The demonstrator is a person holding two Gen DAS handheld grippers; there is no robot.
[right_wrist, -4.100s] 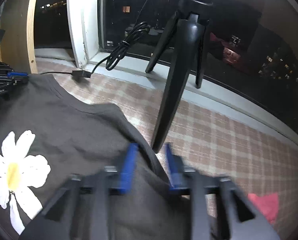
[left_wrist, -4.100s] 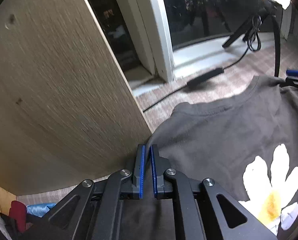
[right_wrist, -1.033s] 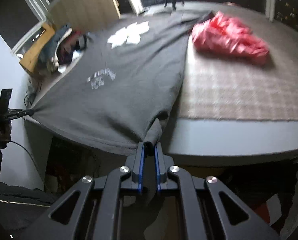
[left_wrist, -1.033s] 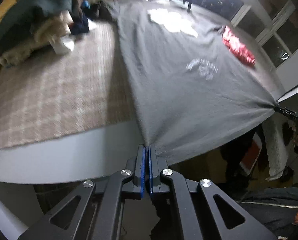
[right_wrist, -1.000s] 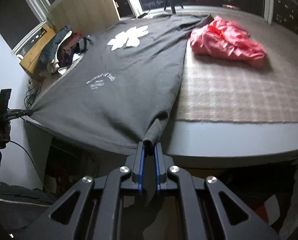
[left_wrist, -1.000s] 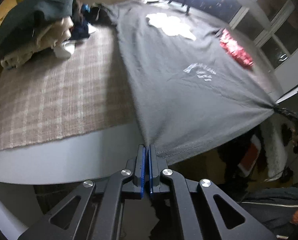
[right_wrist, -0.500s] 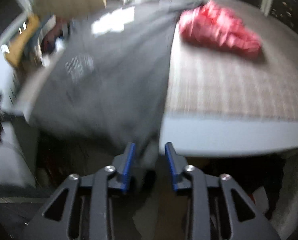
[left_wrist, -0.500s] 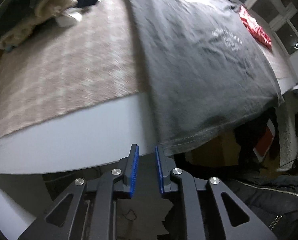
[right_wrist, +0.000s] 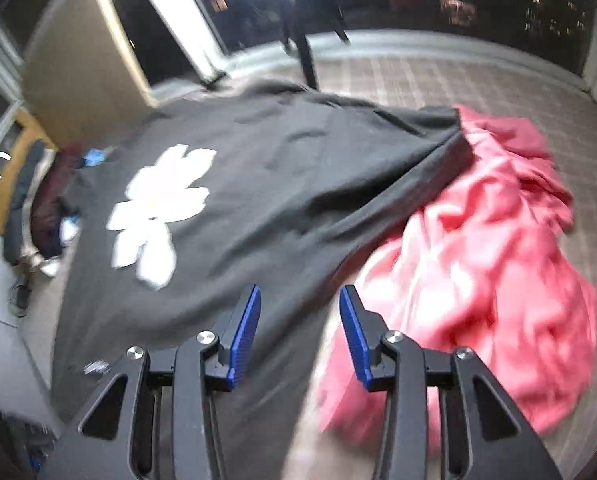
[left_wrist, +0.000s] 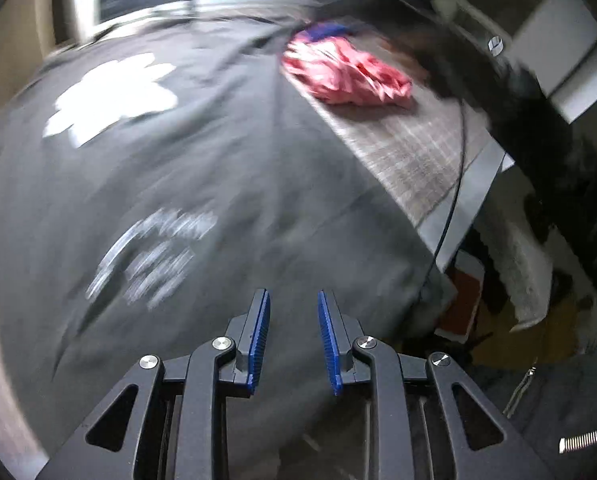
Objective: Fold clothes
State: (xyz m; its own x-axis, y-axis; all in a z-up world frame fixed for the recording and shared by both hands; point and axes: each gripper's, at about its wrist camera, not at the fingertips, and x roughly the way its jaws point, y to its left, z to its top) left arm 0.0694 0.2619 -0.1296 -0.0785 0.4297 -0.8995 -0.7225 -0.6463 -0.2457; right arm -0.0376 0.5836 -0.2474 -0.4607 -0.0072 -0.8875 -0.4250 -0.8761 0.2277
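Released since a second ago, dark grey flower-print T-shirt (right_wrist: 258, 184) lies flat; both grippers, left (left_wrist: 293, 340) and right (right_wrist: 300, 334), gape empty, crumpled pink garment (right_wrist: 498, 248) touching its right edge.

Dark T-shirt (left_wrist: 226, 168): small white lettering (left_wrist: 154, 256) smeared by motion blur, unreadable; lower hem cut off behind gripper bodies. Pink garment (right_wrist: 498, 264): blurred, kind indeterminate. Clothes pile (right_wrist: 38, 208) past the shirt's left edge: items indistinguishable.
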